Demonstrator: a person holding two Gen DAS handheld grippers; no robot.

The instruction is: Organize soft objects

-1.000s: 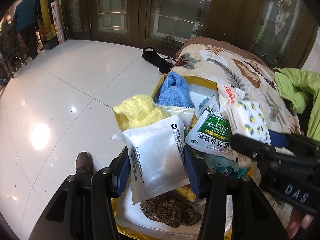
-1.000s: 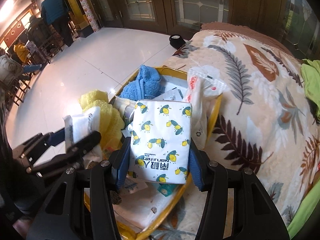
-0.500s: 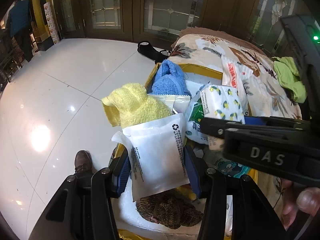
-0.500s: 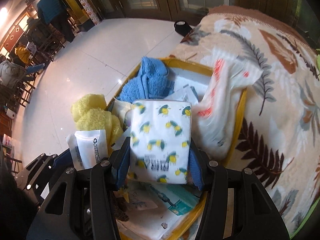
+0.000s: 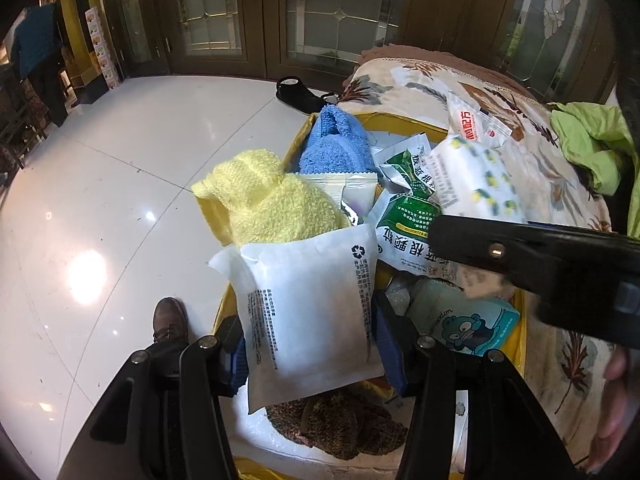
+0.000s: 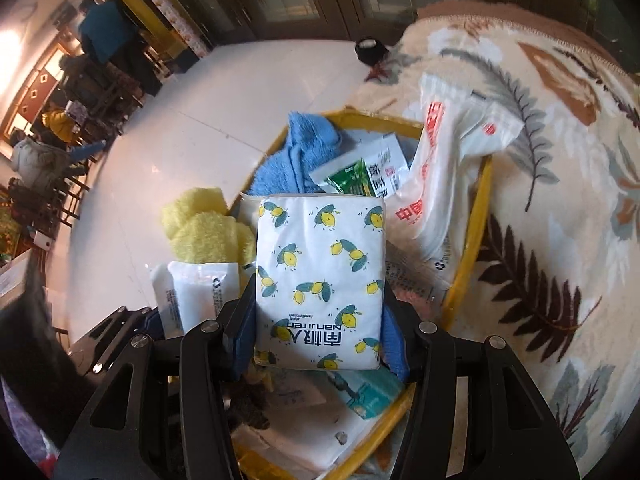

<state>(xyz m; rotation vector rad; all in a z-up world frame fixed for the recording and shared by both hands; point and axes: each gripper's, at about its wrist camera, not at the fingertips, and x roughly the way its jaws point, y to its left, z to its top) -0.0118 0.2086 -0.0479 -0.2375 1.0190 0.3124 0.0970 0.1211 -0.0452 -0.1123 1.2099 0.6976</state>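
Note:
My left gripper [image 5: 310,344] is shut on a plain white soft pack [image 5: 308,304] and holds it above the near end of a yellow basket [image 5: 516,320]. My right gripper [image 6: 318,332] is shut on a white tissue pack with lemon prints [image 6: 320,276], held over the same yellow basket [image 6: 478,216]. The lemon pack shows blurred in the left wrist view [image 5: 472,180]. In the basket lie a blue towel [image 5: 334,144], a yellow towel [image 5: 268,196], a green sachet [image 5: 404,224], a teal pack [image 5: 464,320] and a brown knit item [image 5: 340,424].
The basket sits at the edge of a leaf-patterned blanket [image 6: 560,200]. A white bag with red print [image 6: 436,168] drapes over its far rim. A green garment [image 5: 592,148] lies at the right. Glossy white floor [image 5: 100,200] with a black shoe [image 5: 300,94] lies left.
The right gripper with the lemon pack has moved left and nearer, over the basket's middle, beside the left gripper. The left gripper has held its white pack almost still.

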